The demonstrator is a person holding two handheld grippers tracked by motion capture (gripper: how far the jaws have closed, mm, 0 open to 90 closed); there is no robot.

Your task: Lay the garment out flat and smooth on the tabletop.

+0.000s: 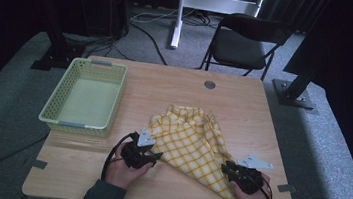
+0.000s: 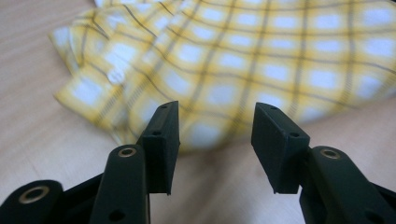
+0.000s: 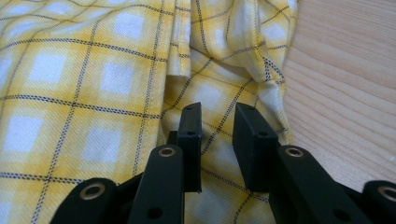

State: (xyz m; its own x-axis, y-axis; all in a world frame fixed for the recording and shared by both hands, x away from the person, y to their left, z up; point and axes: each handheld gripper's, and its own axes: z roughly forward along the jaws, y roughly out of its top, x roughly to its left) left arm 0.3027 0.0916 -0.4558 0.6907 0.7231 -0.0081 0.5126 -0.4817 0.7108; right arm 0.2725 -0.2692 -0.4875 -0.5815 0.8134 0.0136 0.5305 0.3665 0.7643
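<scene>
At 6 o'clock on the wooden counter [image 1: 186,88], both hand-held grippers work the yellow checked cotton cloth [image 1: 190,144] for folding: left hand-held gripper [image 2: 215,140] half-open and empty at its edge, right hand-held gripper [image 3: 218,147] narrowly parted over a fold, not gripping it.

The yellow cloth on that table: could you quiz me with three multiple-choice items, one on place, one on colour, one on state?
1. The basket sits where from the cloth?
A left
B right
C on top of it

2. The cloth's checks are
A red and black
B yellow and white
C plain blue

3. The left gripper jaws are
A clamped on the cloth
B apart, nothing between them
C holding the basket

Answers: 1 A, the high view shows it by the table's left edge. 2 B, both gripper views show it. 3 B, bare table shows in the gap.
</scene>
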